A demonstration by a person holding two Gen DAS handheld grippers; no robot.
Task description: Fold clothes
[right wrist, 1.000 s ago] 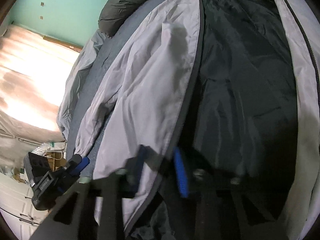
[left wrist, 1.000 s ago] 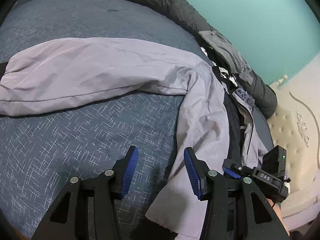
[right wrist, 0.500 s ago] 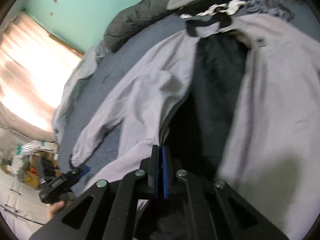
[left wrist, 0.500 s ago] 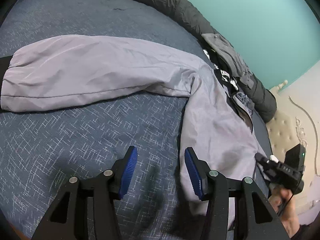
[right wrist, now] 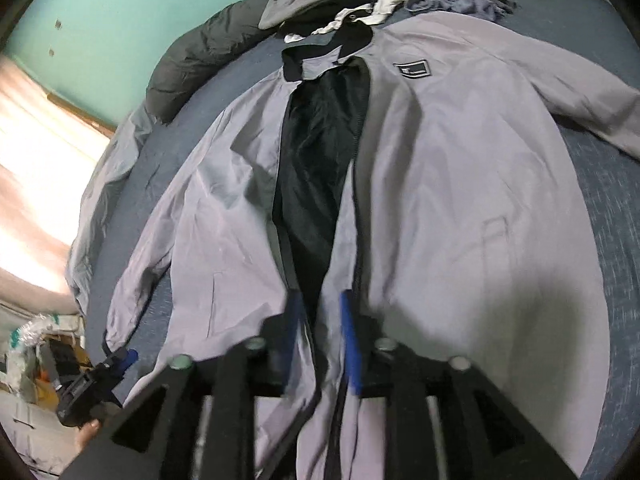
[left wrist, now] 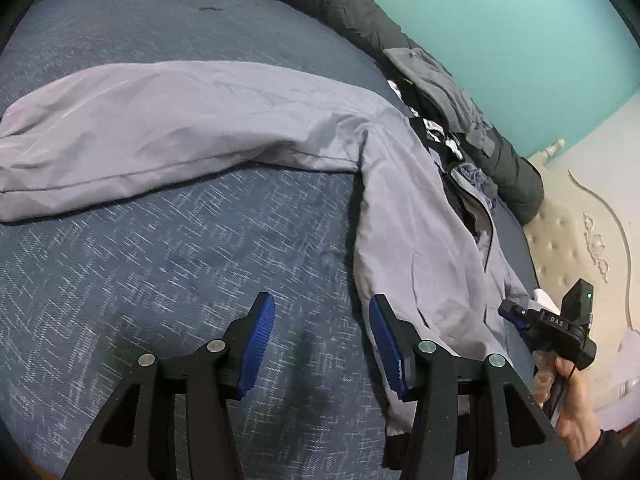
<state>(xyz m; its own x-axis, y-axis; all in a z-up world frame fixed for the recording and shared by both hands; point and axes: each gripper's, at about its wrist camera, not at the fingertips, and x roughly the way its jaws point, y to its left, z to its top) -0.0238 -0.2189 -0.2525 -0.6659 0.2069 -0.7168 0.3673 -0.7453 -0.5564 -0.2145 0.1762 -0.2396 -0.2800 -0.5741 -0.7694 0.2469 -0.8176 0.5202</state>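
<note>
— Where does your jacket (right wrist: 460, 208) lie?

— Spread front-up across the blue bed cover (left wrist: 168, 264), collar toward the bed's far edge by the teal wall (left wrist: 520, 20). Its two grey front panels stand parted, showing a strip of black lining (right wrist: 320, 168). One sleeve (left wrist: 160, 128) stretches flat along the cover.

— And your right gripper (right wrist: 320, 344)?

— Above the hem at the near edge of the bed. Its jaws have just been opening and now stand partly apart; the front edge of the jacket sits between the blue pads, which do not seem to press on it, though the picture blurs there.

— Your left gripper (left wrist: 320, 344)?

— Its jaws are about half open over bare cover beside the jacket's side hem, gripping nothing.

— Around it?

— A dark quilted coat (left wrist: 360, 20) and a heap of small clothes (right wrist: 400, 4) lie along the far edge.
</note>
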